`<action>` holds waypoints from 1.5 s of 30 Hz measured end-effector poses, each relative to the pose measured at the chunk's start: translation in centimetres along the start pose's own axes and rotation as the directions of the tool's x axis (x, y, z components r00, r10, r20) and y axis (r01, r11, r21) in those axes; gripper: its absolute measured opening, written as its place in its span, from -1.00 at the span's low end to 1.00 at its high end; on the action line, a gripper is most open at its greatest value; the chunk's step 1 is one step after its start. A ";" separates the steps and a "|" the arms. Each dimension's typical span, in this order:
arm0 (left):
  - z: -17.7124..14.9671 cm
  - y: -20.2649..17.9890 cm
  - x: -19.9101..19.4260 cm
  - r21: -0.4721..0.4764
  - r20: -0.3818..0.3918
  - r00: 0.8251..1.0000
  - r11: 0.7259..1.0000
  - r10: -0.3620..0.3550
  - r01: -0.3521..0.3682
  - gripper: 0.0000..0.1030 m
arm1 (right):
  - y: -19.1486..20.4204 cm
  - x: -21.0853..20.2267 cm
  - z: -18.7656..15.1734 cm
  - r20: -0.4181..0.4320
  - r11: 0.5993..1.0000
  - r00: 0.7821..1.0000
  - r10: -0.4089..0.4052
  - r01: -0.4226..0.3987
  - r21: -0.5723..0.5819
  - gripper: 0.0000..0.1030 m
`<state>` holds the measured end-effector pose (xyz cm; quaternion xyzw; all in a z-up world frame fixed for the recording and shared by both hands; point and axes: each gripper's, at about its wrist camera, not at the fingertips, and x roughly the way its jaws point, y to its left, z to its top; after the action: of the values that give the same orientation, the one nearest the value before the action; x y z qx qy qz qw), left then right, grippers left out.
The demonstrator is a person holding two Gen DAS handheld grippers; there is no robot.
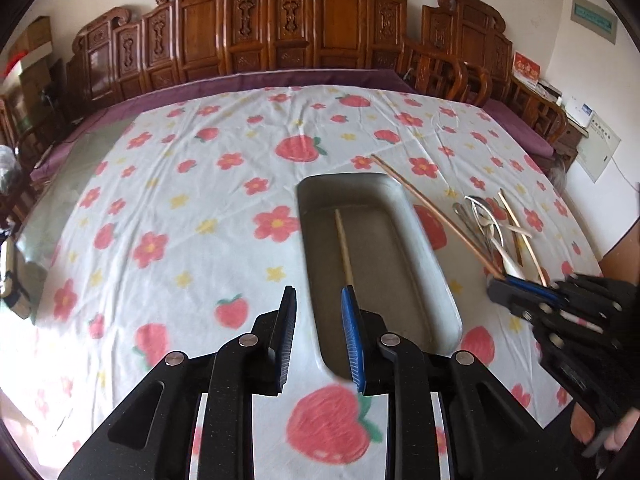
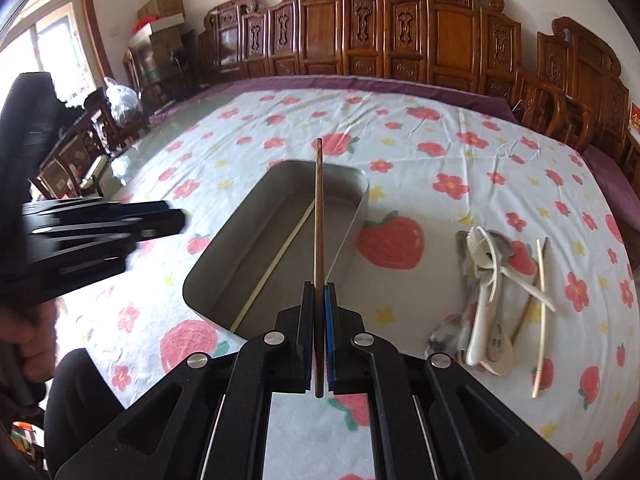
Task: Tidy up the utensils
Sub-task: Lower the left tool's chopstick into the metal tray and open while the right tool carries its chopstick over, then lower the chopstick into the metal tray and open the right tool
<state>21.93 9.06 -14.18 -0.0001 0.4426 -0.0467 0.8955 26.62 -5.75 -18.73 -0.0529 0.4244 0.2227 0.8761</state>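
Metal tray point(image 2: 224, 264) on strawberry cloth point(image 2: 440, 152), pale chopstick point(image 2: 276, 264) lying inside, right gripper point(image 2: 319, 288) pinching a brown chopstick point(image 2: 319, 216) above the tray, left gripper point(image 1: 318, 300) fingers spread, empty, at the tray's near end, utensil pile point(image 2: 492, 288) right of tray.

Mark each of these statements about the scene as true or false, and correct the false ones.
1. The right gripper is shut on a dark chopstick. True.
2. The metal tray holds nothing. False: one light chopstick lies inside it.
3. The left gripper is open and holds nothing. True.
4. The pile of spoons and forks lies inside the tray. False: it lies on the tablecloth, beside the tray.
5. The tablecloth is plain white. False: it has strawberries and flowers printed on it.
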 end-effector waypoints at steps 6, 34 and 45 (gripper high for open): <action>-1.5 1.3 -2.4 -0.011 0.036 0.999 0.999 -0.040 0.040 -0.56 | 0.8 1.9 0.9 -0.030 1.000 1.000 -0.008 0.008 0.000 -0.89; -2.8 2.5 -3.1 0.018 0.073 0.997 1.000 -0.026 0.025 -0.45 | 3.6 3.6 2.6 -0.069 0.994 0.992 0.110 -0.110 0.002 -0.41; -3.2 0.2 -4.3 0.069 0.106 0.993 0.997 -0.051 0.044 -0.20 | 0.1 -2.1 0.5 0.015 1.000 1.000 0.026 -0.025 -0.016 -0.41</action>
<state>16.77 9.74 -12.71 0.0166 0.3918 -0.0824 0.9162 25.83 -6.21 -16.78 -0.0526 0.4164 0.2376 0.8760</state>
